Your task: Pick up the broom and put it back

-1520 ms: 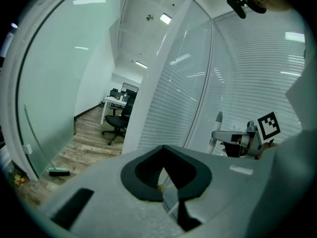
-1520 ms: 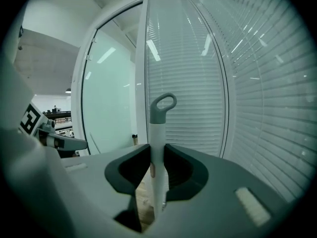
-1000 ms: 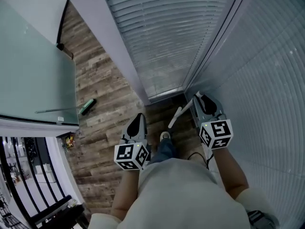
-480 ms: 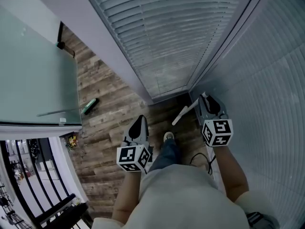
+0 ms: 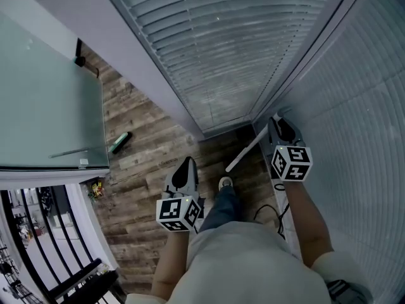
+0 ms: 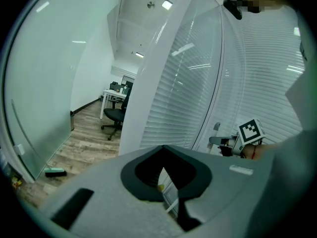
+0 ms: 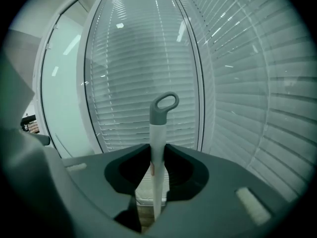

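Right tongs [image 7: 157,155] pinch the broom [image 7: 158,133] on its white handle, below the grey loop end, in the corner by the blinds [image 5: 215,43]. The handle slants from these tongs down toward the floor [image 5: 139,151]. Left tongs [image 5: 185,168] are pressed together, empty, apart from the broom.

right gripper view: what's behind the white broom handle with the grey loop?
Closed white slatted blinds, meeting a second blind wall at a dark corner post. The white broom handle hides a thin strip of them; the right gripper body covers its lower end.
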Demonstrator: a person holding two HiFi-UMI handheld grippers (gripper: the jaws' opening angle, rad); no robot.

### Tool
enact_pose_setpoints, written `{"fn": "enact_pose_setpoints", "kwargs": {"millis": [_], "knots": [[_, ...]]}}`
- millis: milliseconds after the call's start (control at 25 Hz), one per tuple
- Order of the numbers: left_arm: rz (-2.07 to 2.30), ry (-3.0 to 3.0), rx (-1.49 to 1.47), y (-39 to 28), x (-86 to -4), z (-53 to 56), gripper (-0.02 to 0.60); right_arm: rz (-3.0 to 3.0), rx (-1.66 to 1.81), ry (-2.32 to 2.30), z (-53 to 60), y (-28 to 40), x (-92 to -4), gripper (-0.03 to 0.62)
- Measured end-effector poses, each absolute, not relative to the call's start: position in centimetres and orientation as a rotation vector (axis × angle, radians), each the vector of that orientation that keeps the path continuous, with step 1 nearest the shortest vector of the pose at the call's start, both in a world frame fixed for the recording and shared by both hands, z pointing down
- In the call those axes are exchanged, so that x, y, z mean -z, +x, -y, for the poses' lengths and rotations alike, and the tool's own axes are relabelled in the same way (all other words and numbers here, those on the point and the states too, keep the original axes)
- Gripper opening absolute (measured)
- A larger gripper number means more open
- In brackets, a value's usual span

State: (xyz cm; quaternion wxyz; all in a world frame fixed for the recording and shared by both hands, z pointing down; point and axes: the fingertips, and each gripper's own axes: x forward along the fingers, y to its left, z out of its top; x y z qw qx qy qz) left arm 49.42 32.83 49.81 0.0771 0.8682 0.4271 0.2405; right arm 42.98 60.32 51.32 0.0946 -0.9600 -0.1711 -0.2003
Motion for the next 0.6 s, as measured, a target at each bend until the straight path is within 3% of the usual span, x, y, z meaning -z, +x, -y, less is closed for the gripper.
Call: {"fn": "enact_pose_setpoints", "kwargs": {"millis": [600], "knots": [[-1.262,2.62,-0.746,50.7,-50.5,-32.5,0.005,0.588,0.594,-2.809,-64.3,47.4,-52.6,0.098]]}}
